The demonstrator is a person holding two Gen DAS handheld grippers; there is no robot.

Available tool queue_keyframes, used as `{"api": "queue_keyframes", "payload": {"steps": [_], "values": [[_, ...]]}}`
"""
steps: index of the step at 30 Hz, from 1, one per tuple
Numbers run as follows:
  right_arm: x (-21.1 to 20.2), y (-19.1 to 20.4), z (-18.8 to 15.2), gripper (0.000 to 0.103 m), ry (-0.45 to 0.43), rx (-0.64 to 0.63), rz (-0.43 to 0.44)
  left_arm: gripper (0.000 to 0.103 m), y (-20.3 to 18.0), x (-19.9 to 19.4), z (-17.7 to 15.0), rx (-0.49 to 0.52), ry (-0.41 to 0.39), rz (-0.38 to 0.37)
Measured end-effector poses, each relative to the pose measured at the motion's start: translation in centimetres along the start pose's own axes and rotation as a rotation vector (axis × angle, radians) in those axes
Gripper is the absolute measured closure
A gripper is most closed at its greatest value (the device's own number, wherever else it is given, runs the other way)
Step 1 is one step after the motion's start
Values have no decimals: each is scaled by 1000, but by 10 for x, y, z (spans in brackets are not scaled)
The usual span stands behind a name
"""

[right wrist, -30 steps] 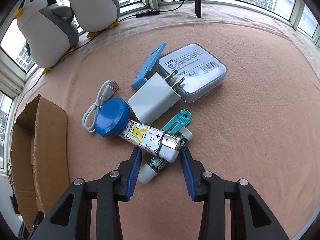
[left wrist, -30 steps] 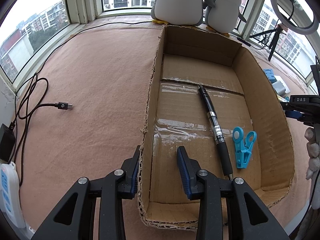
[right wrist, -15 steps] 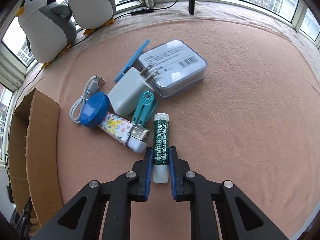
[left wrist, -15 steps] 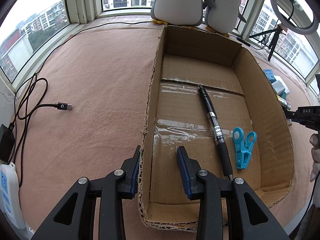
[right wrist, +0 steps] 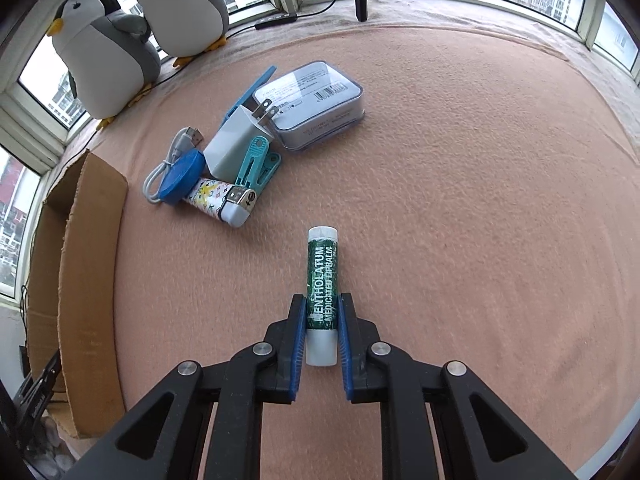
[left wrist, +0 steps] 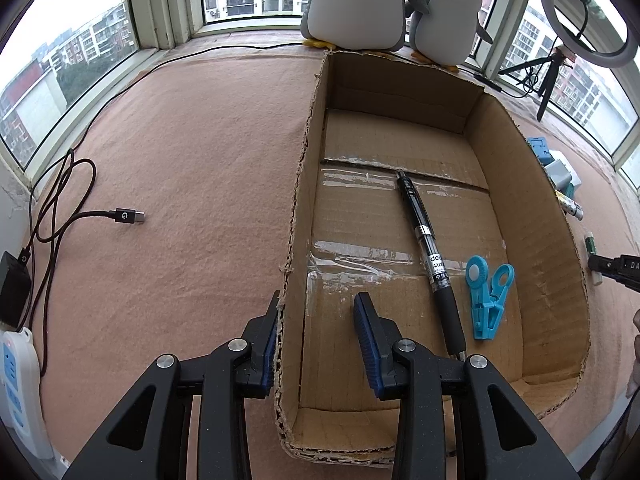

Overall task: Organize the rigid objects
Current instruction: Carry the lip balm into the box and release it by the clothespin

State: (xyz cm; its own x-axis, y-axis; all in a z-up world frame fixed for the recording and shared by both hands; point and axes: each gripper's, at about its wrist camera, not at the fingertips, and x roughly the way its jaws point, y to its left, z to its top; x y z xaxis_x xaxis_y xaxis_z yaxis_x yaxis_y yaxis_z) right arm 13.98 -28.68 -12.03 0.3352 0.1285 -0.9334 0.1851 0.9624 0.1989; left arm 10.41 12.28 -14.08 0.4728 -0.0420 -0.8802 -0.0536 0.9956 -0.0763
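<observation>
Box (left wrist: 532, 184) holds one pen (left wrist: 430, 254), one clip (left wrist: 486, 300).

Two plush penguins (left wrist: 356, 4) by the window at the far edge of the pink-covered worktop (left wrist: 192, 152). Ring light (left wrist: 588, 12) on a small tripod to the right. Black USB-C cable (left wrist: 80, 200) looped at left, running toward a white power strip (left wrist: 18, 384).

"MENTHOLATUM MEDICATED LIPBALM" on green tube (right wrist: 322, 280), "deli" on black pen (left wrist: 430, 256), "G" on cable plug (left wrist: 127, 216)
</observation>
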Motion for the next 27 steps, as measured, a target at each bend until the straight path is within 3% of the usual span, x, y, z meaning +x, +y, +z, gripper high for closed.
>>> {"api": "queue_keyframes", "payload": {"steps": [6,11,20,27], "values": [[-27,8,-10,89,-50,-12,45,66,-1,1,1,2,-1,3],[-55,37,-14,89,-93,-65,105,66,-1,1,1,1,-1,2],[-91,129,-19,89,-136,-224,247,66,-1,1,1,2,-1,3],[-84,191,-32,89,-110,-344,279,66,-1,1,1,2,-2,2]]}}
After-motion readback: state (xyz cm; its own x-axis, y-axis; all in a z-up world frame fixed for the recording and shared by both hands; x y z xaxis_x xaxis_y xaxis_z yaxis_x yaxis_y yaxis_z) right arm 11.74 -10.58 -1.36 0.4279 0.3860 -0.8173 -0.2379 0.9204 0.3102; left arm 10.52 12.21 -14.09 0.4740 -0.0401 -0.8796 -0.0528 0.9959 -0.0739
